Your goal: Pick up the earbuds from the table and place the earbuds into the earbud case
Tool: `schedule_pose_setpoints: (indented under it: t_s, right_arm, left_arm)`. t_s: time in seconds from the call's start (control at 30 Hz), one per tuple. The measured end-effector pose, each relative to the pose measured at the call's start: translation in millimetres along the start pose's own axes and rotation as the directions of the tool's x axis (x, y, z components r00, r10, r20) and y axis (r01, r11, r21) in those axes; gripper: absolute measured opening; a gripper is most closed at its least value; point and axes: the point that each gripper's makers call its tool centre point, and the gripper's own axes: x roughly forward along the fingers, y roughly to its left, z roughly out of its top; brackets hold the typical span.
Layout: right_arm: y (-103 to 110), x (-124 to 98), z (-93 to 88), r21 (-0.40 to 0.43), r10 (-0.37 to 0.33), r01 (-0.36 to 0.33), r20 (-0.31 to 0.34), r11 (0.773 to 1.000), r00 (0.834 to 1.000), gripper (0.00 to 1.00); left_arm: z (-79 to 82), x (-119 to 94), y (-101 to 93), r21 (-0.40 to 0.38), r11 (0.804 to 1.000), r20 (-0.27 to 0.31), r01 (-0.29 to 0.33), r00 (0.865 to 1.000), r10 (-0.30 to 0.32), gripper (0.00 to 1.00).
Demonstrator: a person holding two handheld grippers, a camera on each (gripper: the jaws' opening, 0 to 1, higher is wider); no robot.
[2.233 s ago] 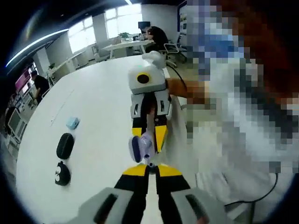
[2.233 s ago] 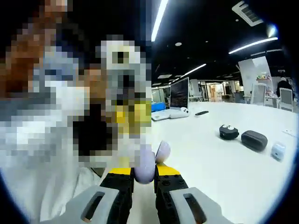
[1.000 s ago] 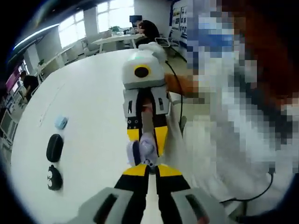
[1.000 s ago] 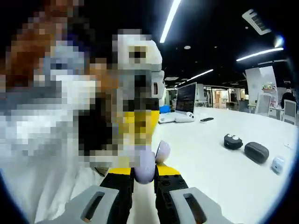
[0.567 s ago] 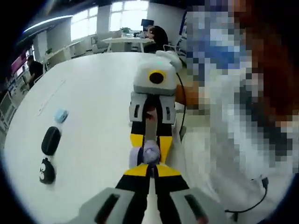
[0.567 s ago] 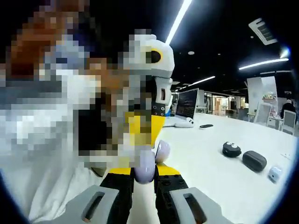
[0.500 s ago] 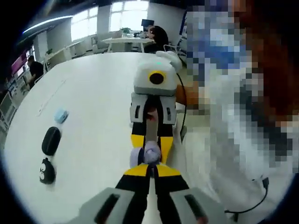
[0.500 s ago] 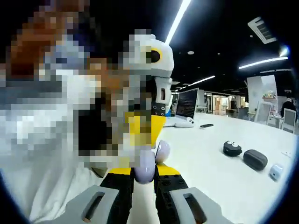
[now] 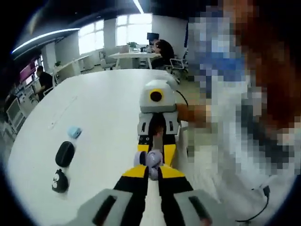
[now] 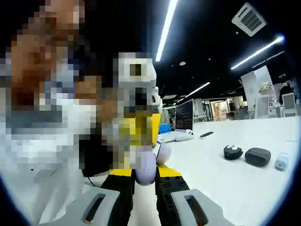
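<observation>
Earbud case [image 10: 145, 170], pale lilac with its lid tipped open, sits up in the air between the two claws, clear of the white desk [image 9: 99, 122]. In the right gripper view the right claw [image 10: 145, 176] has its jaws drawn close on the lower body of the case, pinching it from both sides, while the open lid [image 10: 163, 153] leans off to the right above the jaw tips. The left claw [image 10: 138, 129] faces it from just beyond, partly blurred by a mosaic patch.

In the left gripper view the left claw [image 9: 149, 170] has its yellow-tipped jaws nearly together, and a small pale rounded piece sits right at their tips, touching the case [image 9: 146, 158]; whether that piece is an earbud, and whether the jaws truly grip it, I cannot tell. The right claw [image 9: 156, 153] comes in from straight ahead, nose to nose with the left one, the case between them.

Well off on the desk lie three small things in a row: a black round case with white eyes [image 9: 59, 181], a dark oval case [image 9: 64, 154] and a light blue case [image 9: 74, 132]. The right gripper view shows the same three, black one with eyes [image 10: 231, 152], dark oval [image 10: 257, 157], light blue [image 10: 282, 161], and a laptop [image 10: 182, 121] farther back on the desk.
</observation>
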Motion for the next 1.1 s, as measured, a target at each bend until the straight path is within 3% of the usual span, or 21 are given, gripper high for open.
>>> schedule_pose_setpoints:
  t_s: [0.07, 0.1, 0.2, 0.3, 0.33, 0.43, 0.47, 0.5, 0.57, 0.77, 0.8, 0.87, 1.03, 1.1]
  right_arm:
    - [0.5, -1.7, 9.5, 0.02, 0.01, -0.011, 0.047, 1.0, 0.999, 0.16]
    - [0.0, -2.9, 14.6, 0.033, 0.012, -0.014, 0.073, 0.999, 0.997, 0.16]
    - [-3.3, -6.3, 28.6, 0.079, 0.006, -0.018, 0.151, 0.997, 0.988, 0.16]
    - [-8.3, -10.2, 44.7, 0.172, -0.008, -0.039, 0.264, 0.984, 0.964, 0.16]
    - [-12.5, -12.2, 49.3, 0.214, -0.021, -0.047, 0.307, 0.976, 0.951, 0.16]
    - [-17.3, -16.3, 51.5, 0.218, -0.045, -0.03, 0.328, 0.976, 0.944, 0.16]
    - [-17.0, -17.6, 52.8, 0.226, -0.045, -0.035, 0.34, 0.974, 0.939, 0.16]
    - [-16.4, -17.6, 52.9, 0.227, -0.042, -0.039, 0.342, 0.973, 0.939, 0.16]
    - [-13.3, -16.6, 54.3, 0.236, -0.031, -0.057, 0.354, 0.97, 0.935, 0.16]
    - [-3.5, -11.6, 54.3, 0.238, 0.004, -0.098, 0.367, 0.966, 0.93, 0.16]
    - [-1.8, -11.1, 54.0, 0.237, 0.01, -0.104, 0.368, 0.966, 0.93, 0.16]
    - [-0.3, -11.9, 54.6, 0.237, 0.015, -0.112, 0.374, 0.965, 0.927, 0.16]
    - [0.5, -11.8, 51.5, 0.219, 0.012, -0.096, 0.357, 0.971, 0.934, 0.16]
    - [0.3, -11.4, 49.6, 0.217, 0.012, -0.093, 0.347, 0.972, 0.938, 0.16]
  left_arm:
    - [5.9, -5.9, 1.8, -0.038, 0.999, 0.051, -0.004, 0.999, 0.006, 0.2]
    - [12.0, -10.4, 3.6, -0.056, 0.998, 0.106, -0.008, 0.994, 0.013, 0.24]
    - [23.2, -20.2, 8.9, -0.064, 0.998, 0.227, -0.026, 0.973, 0.04, 0.31]
    - [34.2, -26.5, 11.2, -0.083, 0.996, 0.357, -0.016, 0.933, 0.045, 0.35]
    - [39.5, -29.3, 13.9, -0.09, 0.996, 0.407, -0.019, 0.912, 0.054, 0.35]
    - [45.2, -31.2, 20.0, -0.112, 0.993, 0.498, -0.023, 0.864, 0.076, 0.35]
    - [48.4, -30.7, 21.5, -0.125, 0.992, 0.545, -0.017, 0.834, 0.083, 0.34]
    - [49.4, -29.9, 20.8, -0.127, 0.992, 0.56, -0.006, 0.825, 0.077, 0.34]
    - [55.2, -28.0, 23.2, -0.128, 0.992, 0.611, -0.007, 0.787, 0.084, 0.35]
    - [49.4, -21.5, 28.1, -0.151, 0.988, 0.671, -0.039, 0.73, 0.131, 0.38]
    - [49.7, -21.7, 28.1, -0.178, 0.984, 0.697, -0.011, 0.704, 0.134, 0.38]
    - [43.5, -16.7, 27.0, -0.211, 0.977, 0.707, 0.039, 0.696, 0.125, 0.38]
    - [32.5, -10.1, 23.0, -0.243, 0.967, 0.721, 0.075, 0.68, 0.128, 0.35]
    - [31.8, -12.2, 21.8, -0.247, 0.965, 0.737, 0.092, 0.664, 0.125, 0.3]
